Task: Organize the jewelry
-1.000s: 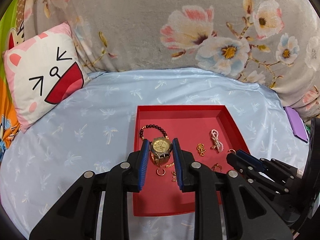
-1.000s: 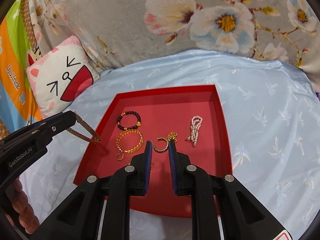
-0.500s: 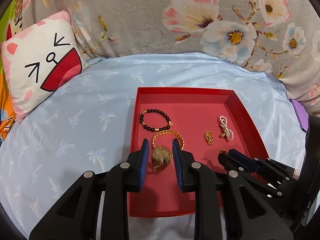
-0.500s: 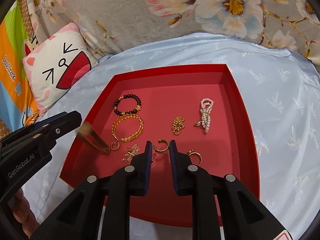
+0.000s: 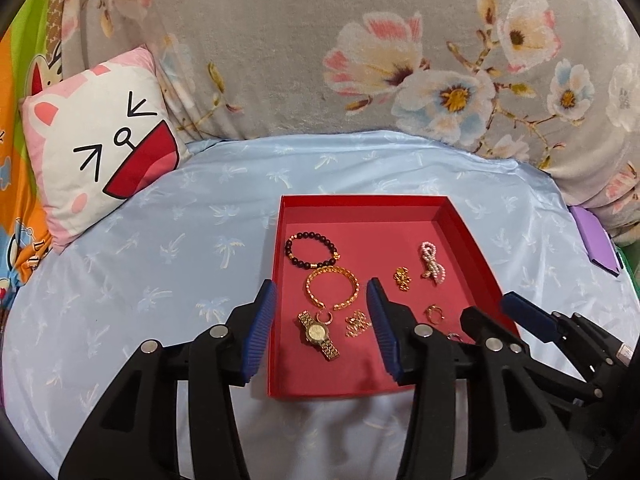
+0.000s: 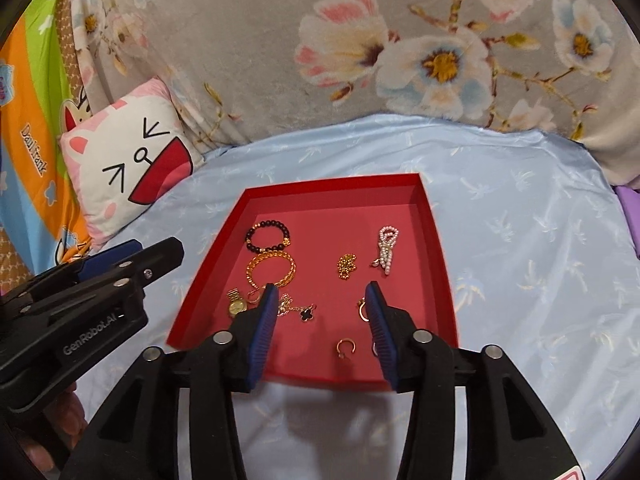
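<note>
jewelry (image 5: 332,298) loose in red tray (image 5: 472,240)

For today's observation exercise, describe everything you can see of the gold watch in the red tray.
The gold watch has a round pale dial and a gold link band that looks like metal. It lies flat and diagonal on the floor of the red tray, near its front left corner, dial up. Its upper band end is close to a small ring; contact is unclear. Neither tool holds it.
</note>
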A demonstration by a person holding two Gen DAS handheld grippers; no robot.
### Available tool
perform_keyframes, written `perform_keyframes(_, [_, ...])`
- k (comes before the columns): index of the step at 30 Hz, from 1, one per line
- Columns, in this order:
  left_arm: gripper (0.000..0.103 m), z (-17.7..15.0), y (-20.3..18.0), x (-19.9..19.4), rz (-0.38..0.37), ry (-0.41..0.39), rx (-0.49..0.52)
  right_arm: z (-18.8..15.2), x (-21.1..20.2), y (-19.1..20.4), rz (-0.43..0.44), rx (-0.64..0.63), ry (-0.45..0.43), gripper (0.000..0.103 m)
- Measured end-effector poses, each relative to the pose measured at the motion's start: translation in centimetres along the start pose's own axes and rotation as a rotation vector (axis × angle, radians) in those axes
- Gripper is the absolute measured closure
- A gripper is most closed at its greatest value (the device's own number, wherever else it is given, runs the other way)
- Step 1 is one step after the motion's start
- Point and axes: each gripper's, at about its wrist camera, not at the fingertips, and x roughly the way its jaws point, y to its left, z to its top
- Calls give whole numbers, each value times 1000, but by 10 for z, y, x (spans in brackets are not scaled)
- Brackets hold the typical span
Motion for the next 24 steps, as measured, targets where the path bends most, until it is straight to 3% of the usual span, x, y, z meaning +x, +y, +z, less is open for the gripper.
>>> perform_keyframes(10, [58, -35, -5, -38, -12, 21, -2, -37, -50, -11, -31, 68, 1, 52])
perform_keyframes(24, [58, -84, -18, -50, 1, 82, 24, -82, -76, -13, -97, 78, 16, 45])
